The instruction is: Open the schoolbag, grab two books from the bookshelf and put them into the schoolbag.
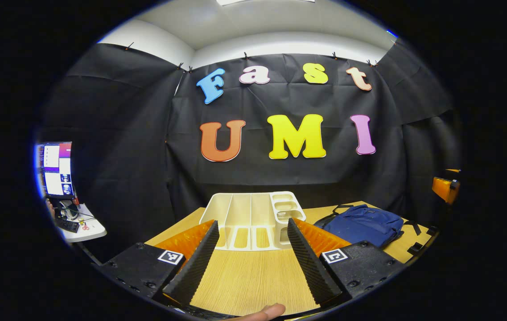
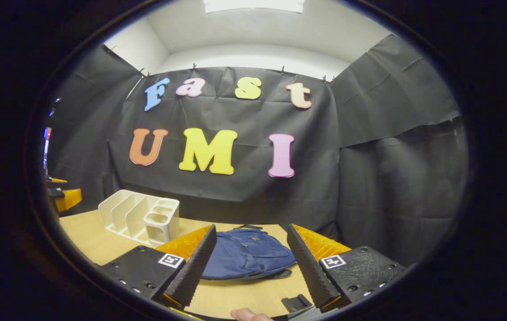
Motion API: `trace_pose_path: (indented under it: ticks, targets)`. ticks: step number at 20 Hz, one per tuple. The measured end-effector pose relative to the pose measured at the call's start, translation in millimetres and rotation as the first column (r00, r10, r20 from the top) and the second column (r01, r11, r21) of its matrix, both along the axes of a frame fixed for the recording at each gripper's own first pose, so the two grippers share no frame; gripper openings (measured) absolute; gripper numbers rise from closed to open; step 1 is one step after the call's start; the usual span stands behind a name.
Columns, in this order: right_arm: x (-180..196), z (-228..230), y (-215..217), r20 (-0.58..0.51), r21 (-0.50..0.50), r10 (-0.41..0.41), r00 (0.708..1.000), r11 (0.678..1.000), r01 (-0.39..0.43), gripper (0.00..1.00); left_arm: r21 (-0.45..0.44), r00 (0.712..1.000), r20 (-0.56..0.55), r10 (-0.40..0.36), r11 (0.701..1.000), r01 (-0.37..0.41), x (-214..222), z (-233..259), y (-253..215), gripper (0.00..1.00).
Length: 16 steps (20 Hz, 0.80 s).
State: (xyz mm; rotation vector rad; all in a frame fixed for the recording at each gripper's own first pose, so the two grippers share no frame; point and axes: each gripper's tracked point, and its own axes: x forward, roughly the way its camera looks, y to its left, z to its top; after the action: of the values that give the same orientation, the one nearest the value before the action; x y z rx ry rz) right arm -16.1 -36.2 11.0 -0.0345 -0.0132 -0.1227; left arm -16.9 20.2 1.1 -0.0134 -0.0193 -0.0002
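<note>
lying flat on wooden table [image 2: 97, 240], schoolbag [image 2: 246, 254].

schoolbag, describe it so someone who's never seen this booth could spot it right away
Start at the wooden table in front of the black cloth wall. A white bookshelf with upright dividers stands on it; the schoolbag lies flat beside that, toward the table's other end. It is the soft, dark blue fabric thing with black straps, unlike the rigid white rack.

Navy blue schoolbag [image 2: 246, 254], cream-white bookshelf [image 1: 253, 219], light wood-grain counter [image 1: 253, 276], left tool [image 1: 249, 261] with ribbed black fingers [image 1: 193, 263], orange backing, black-and-white square markers [image 1: 171, 257]
</note>
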Motion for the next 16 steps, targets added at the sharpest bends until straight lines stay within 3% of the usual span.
trace_pose_path:
  ticks: [16]
  targets:
    - [-1.6,-9.6,-6.5,-0.017,0.007,0.006,1.0,1.0,-0.006,0.95,-0.007,1.0,-0.003,-0.014,1.0,0.014,1.8,-0.3,-11.4,0.97]
